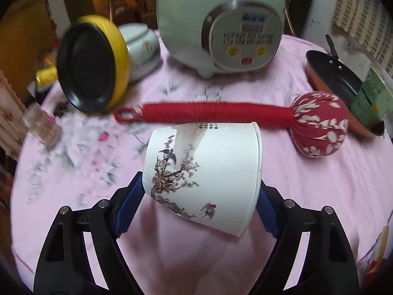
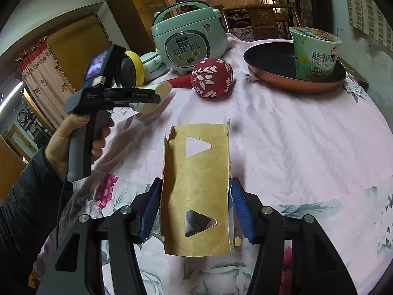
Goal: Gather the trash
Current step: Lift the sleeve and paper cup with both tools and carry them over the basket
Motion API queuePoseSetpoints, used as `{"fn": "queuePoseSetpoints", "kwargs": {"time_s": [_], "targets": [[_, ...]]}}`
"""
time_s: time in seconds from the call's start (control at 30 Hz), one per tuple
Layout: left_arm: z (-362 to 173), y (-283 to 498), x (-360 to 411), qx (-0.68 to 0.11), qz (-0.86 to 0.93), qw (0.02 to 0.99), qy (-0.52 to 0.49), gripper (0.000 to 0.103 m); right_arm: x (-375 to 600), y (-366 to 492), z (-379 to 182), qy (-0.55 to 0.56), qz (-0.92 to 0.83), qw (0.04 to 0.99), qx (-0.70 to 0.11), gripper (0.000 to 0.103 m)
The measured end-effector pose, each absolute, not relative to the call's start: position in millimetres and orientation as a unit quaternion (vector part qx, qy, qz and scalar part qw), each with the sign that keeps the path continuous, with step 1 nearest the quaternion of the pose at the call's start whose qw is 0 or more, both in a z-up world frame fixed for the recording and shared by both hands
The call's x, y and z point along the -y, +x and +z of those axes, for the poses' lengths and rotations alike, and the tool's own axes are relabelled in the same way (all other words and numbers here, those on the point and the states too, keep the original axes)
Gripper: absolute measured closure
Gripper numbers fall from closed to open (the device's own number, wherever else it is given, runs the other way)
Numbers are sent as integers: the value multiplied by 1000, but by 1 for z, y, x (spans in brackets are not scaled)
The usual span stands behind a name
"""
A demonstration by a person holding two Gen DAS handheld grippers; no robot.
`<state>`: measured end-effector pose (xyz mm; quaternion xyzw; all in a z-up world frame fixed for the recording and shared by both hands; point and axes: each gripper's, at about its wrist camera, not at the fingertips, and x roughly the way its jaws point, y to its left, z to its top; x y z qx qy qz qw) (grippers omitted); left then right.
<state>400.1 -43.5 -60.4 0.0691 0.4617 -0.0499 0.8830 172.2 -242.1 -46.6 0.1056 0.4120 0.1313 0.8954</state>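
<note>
A round surface (image 2: pixel 307 147) draped in pale pink floral cloth fills both views, its far half crowded and its near half largely bare. Along the back stand a mint-green electric rice cooker (image 1: pixel 218 24), a small pale ceramic lidded jar (image 1: pixel 141 46) and a yellow pot with a black underside, tipped on its side (image 1: pixel 91 64). At the right edge sits a copper-coloured frying pan with a dark lining (image 2: pixel 289 73), a green instant-noodle cup (image 2: pixel 315 54) standing upright inside it. A red massage mallet with a yarn-wrapped handle and a red-and-white patterned fabric ball head (image 1: pixel 319 123) lies across the middle, just beyond the white paper cup printed with blossoms and birds (image 1: pixel 203 172). A small clear jar (image 1: pixel 41 127) is blurred near the left edge.

The left claw (image 1: pixel 200 204) stands wide, its blue pads (image 1: pixel 130 206) against the cup's base and rim; the cup lies sideways between them, mouth to the right, and it is gripped. The right claw (image 2: pixel 195 209) is about half open, holding a torn tan cardboard sleeve with two triangular cut-outs (image 2: pixel 196 191) upright between its pads, over the near, flowered part of the cloth. The right wrist view also shows a hand (image 2: pixel 73 145) in a dark sleeve gripping the handle of the left tool, over the surface's left side.
</note>
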Motion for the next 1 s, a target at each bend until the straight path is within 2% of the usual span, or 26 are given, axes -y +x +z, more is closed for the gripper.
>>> {"fn": "queuePoseSetpoints", "kwargs": {"time_s": [0.3, 0.57, 1.0], "targets": [[-13, 307, 21, -448, -36, 891, 62, 22, 230, 163, -42, 84, 138, 903, -398, 46], [-6, 208, -10, -439, 2, 898, 33, 22, 208, 147, -26, 54, 108, 916, -383, 46], [4, 76, -40, -396, 33, 918, 5, 22, 153, 59, -1, 38, 158, 919, -359, 47]]}}
